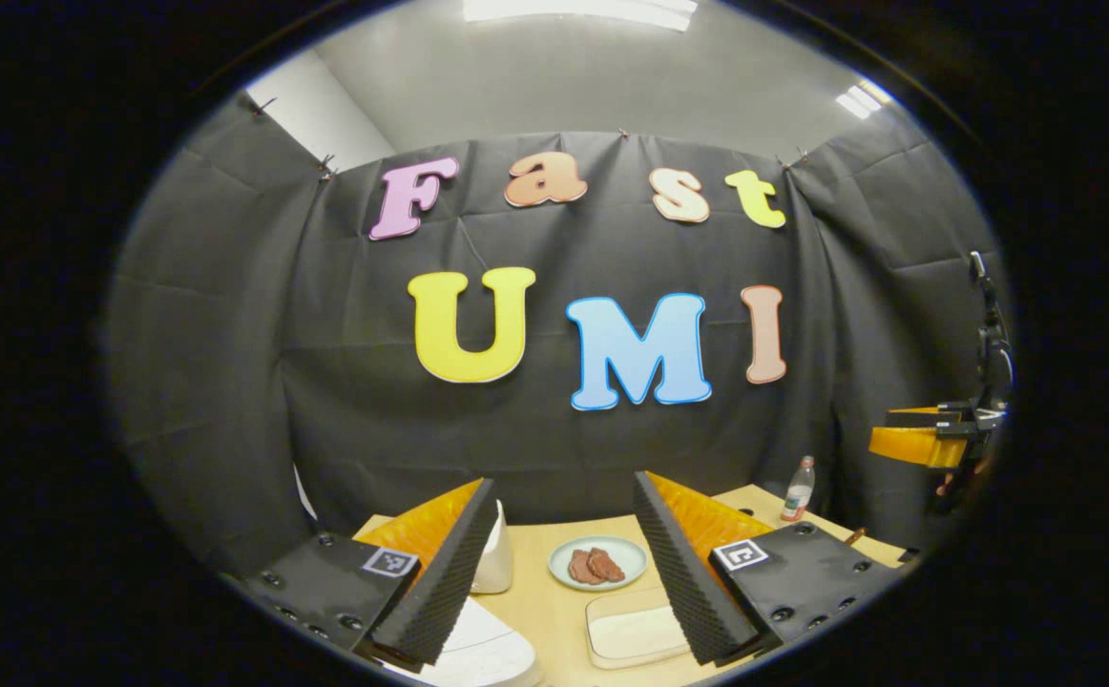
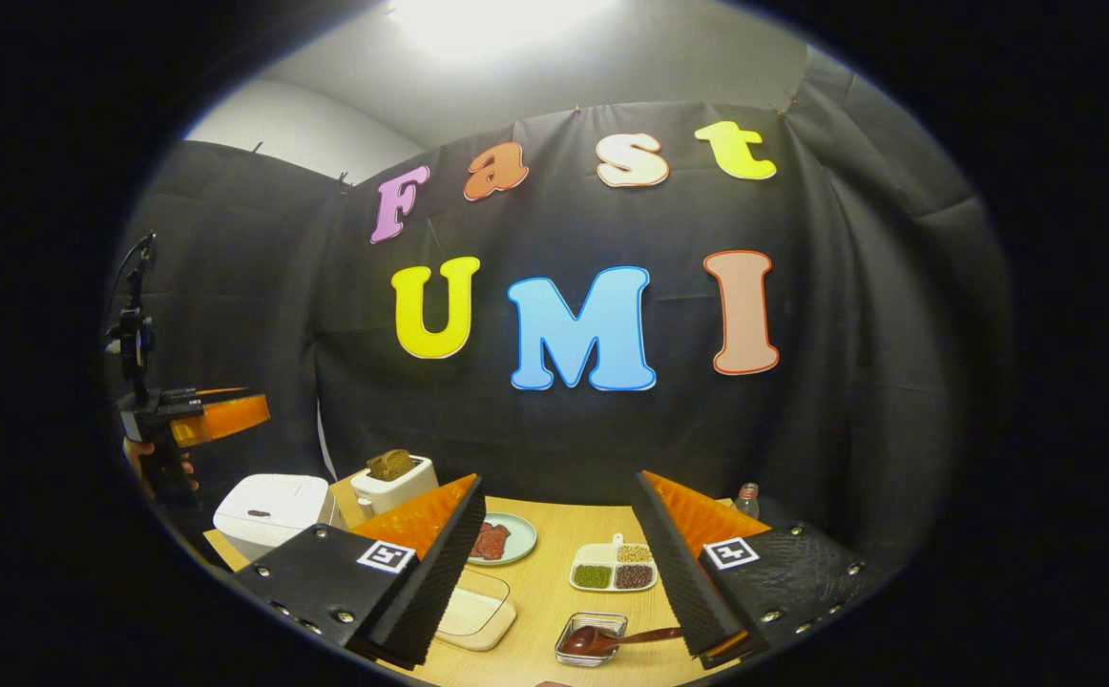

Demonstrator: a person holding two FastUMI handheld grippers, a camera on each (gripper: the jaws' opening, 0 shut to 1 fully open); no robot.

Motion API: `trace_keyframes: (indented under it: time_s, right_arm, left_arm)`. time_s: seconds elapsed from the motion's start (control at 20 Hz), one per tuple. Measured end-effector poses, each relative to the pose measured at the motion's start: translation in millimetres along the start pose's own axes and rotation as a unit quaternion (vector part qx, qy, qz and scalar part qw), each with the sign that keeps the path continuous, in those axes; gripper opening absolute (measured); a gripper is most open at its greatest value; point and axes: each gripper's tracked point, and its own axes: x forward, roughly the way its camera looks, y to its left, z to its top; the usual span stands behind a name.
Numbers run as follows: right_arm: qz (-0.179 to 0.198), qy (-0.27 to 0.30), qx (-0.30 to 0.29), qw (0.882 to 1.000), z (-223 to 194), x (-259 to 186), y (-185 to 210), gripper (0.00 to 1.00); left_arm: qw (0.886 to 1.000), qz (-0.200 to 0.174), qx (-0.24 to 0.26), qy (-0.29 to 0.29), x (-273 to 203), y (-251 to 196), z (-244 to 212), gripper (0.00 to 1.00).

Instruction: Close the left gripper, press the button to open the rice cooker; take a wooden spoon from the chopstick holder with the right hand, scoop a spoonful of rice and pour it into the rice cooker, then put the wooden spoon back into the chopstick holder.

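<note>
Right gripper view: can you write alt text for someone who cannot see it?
The right gripper hangs open above a wooden table, holding nothing. Below it lie a plate of meat, a divided dish of beans and grains and a spoon in a small glass dish. At left, the left gripper hovers over a closed white rice cooker.

Black cloth wall (image 1: 230,363), wooden table (image 2: 545,582).

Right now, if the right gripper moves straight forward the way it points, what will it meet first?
Probably the white divided dish of green, brown and pale grains: it lies on the wooden table between the open right gripper fingers. Depth is unclear; held level, the gripper might pass above it toward the black cloth wall.
</note>
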Motion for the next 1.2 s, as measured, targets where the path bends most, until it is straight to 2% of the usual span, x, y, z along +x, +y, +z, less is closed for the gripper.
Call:
trace_keyframes:
  time_s: [0.05,0.1,0.15,0.3,0.4,0.5,0.55,0.65,0.8,0.85,0.95,1.0,1.1,1.15,1.2]
  right_arm:
    - [0.003,0.001,0.001,1.000,-3,0,1,0.94]
    - [0.006,0.003,0.005,1.000,-6,2,3,0.94]
    - [0.009,0.007,0.009,1.000,-9,3,4,0.94]
    - [0.016,0.018,0.004,1.000,-20,9,7,0.94]
    - [0.019,0.019,0.007,1.000,-23,12,7,0.95]
    - [0.023,0.024,0.014,0.999,-29,16,9,0.95]
    - [0.024,0.027,0.014,0.999,-32,18,9,0.94]
    - [0.026,0.031,0.014,0.999,-37,21,9,0.95]
    - [0.026,0.036,0.014,0.999,-42,24,6,0.95]
    - [0.025,0.035,0.014,0.999,-42,24,5,0.95]
    - [0.025,0.034,0.017,0.999,-44,25,3,0.95]
    - [0.025,0.035,0.018,0.999,-45,26,3,0.95]
    - [0.027,0.037,0.017,0.999,-49,27,3,0.95]
    - [0.027,0.038,0.015,0.999,-52,28,2,0.95]
    - [0.027,0.040,0.014,0.999,-53,29,2,0.95]
  left_arm:
    - [1.000,0.003,-0.003,0.002,-2,7,-2,1.00]
    - [1.000,0.005,-0.005,0.004,-4,13,-5,0.98]
    - [1.000,0.004,-0.004,0.012,-7,18,-10,0.87]
    - [0.999,0.003,0.029,0.035,-18,32,-33,0.80]
    - [0.996,0.020,0.064,0.050,-23,53,-48,0.49]
    - [0.994,-0.003,0.063,0.084,-29,51,-75,0.17]
    - [0.993,-0.029,0.055,0.103,-36,44,-82,0.17]
    - [0.992,-0.036,0.056,0.110,-32,51,-102,0.07]
    - [0.989,-0.046,0.026,0.135,-40,65,-121,0.11]
    - [0.988,-0.046,0.023,0.147,-40,69,-131,0.07]
    - [0.985,-0.029,0.032,0.166,-39,90,-149,0.10]
    - [0.984,-0.021,0.032,0.177,-37,100,-158,0.07]
    - [0.980,-0.008,0.019,0.199,-34,120,-178,0.07]
    - [0.978,-0.003,0.012,0.208,-31,127,-187,0.10]
    - [0.976,-0.001,0.003,0.219,-29,133,-198,0.07]
